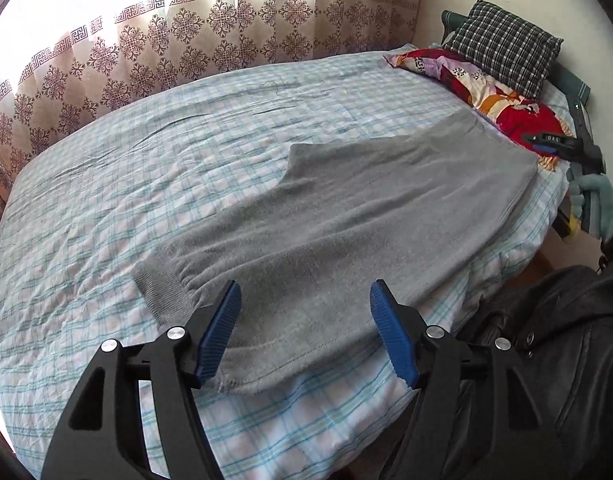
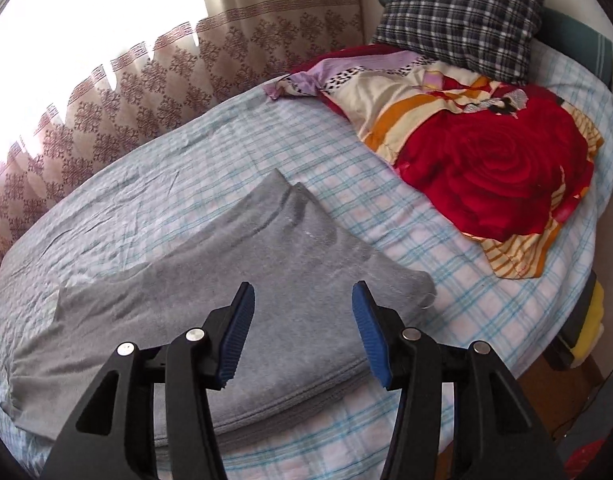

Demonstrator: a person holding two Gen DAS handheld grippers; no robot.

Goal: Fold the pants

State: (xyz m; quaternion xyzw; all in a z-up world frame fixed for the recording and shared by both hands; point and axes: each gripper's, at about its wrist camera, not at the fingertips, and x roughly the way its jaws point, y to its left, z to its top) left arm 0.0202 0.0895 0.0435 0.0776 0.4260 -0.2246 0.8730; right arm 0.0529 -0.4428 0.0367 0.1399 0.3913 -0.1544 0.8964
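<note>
Grey sweatpants (image 1: 346, 208) lie flat on the checked bed (image 1: 106, 200); left gripper (image 1: 305, 334) and right gripper (image 2: 302, 334) hover wide, empty, at 6 o'clock.

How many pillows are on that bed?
1: a dark plaid pillow at the head of the bed, propped behind the red floral quilt. More may be hidden under the quilt.

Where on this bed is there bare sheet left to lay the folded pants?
The widest bare patch of checked sheet runs between the grey pants and the curtain. A narrower strip lies between the pants' waist and the floral quilt. The headboard end is crowded with that quilt and the plaid pillow.
</note>
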